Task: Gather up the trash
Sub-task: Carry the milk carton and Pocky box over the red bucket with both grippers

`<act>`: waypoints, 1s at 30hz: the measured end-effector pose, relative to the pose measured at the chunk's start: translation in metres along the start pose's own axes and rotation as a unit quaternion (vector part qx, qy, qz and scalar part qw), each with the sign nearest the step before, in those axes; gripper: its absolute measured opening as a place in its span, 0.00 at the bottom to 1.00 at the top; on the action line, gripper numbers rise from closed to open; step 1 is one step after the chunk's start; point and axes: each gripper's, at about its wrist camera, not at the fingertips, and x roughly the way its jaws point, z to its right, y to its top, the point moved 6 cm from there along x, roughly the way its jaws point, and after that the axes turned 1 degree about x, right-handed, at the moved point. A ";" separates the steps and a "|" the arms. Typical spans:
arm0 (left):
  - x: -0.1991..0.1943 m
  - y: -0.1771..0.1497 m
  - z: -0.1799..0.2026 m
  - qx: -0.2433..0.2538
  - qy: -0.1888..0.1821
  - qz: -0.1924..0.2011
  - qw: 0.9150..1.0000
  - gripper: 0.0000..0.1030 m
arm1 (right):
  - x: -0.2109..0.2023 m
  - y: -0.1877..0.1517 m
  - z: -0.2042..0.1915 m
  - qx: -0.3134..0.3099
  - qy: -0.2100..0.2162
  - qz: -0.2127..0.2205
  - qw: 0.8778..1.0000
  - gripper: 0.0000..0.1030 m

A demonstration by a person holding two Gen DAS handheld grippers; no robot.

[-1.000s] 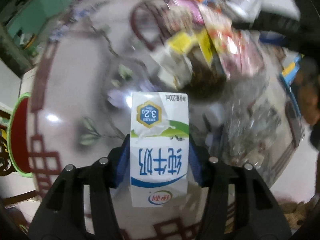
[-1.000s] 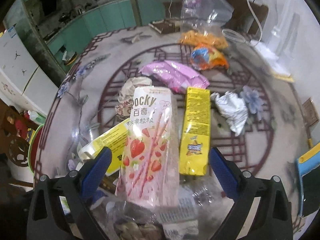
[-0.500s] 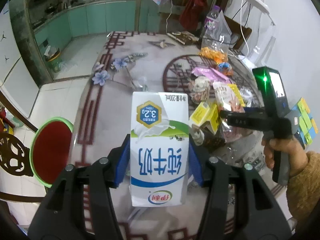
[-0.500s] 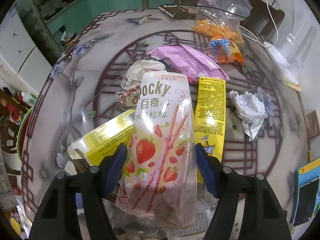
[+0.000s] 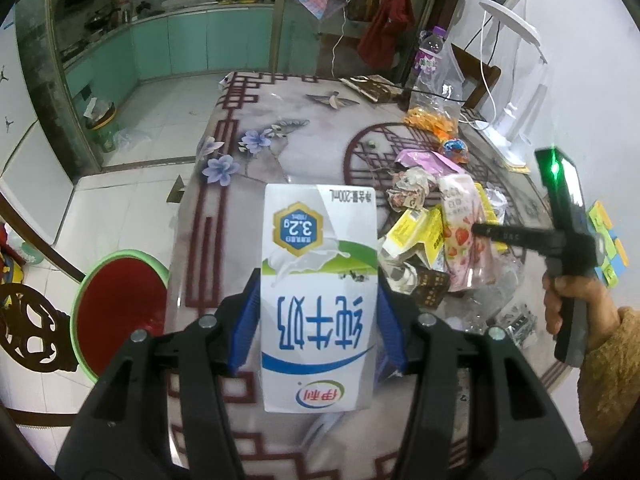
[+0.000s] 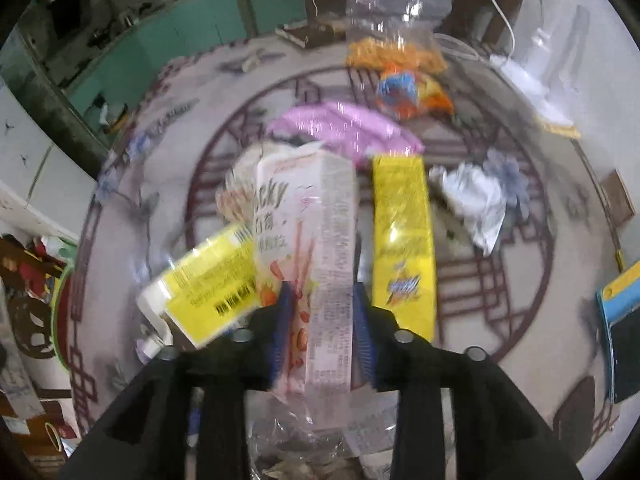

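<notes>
My left gripper is shut on a white and blue milk carton and holds it above the near left part of the table. My right gripper is shut on a pink Pocky box, squeezing it at its lower part amid the trash pile. The right gripper also shows in the left wrist view, at the Pocky box. A yellow box, a yellow-labelled carton, a pink wrapper and crumpled paper lie around it.
The patterned table also holds an orange snack bag, a clear bag with a bottle and a white lamp at the back. A red and green stool stands left of the table. A phone lies at right.
My right gripper has closed on the Pocky box, which was between open jaws before, and the box has turned edge-on. My left gripper has pulled back and up with the milk carton.
</notes>
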 end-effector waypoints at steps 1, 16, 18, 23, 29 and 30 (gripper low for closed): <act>0.000 0.001 -0.003 -0.001 -0.001 -0.001 1.000 0.49 | 0.003 -0.003 -0.002 -0.003 -0.011 -0.006 1.000 0.73; -0.012 -0.004 -0.052 -0.005 -0.003 0.001 1.000 0.49 | 0.009 -0.008 -0.012 0.006 -0.077 0.008 0.997 0.06; -0.014 -0.003 -0.062 -0.010 -0.001 0.003 1.000 0.49 | 0.004 -0.006 -0.015 0.009 -0.075 0.013 0.997 0.05; -0.017 -0.004 -0.087 -0.023 0.003 0.006 1.000 0.49 | -0.026 -0.001 -0.037 0.018 -0.055 0.045 0.997 0.04; -0.020 -0.009 -0.124 -0.043 0.014 0.007 0.999 0.49 | -0.069 0.008 -0.090 -0.015 -0.027 0.089 0.996 0.04; -0.020 -0.010 -0.130 -0.046 0.017 0.007 0.999 0.49 | -0.073 0.010 -0.100 -0.021 -0.022 0.093 0.995 0.04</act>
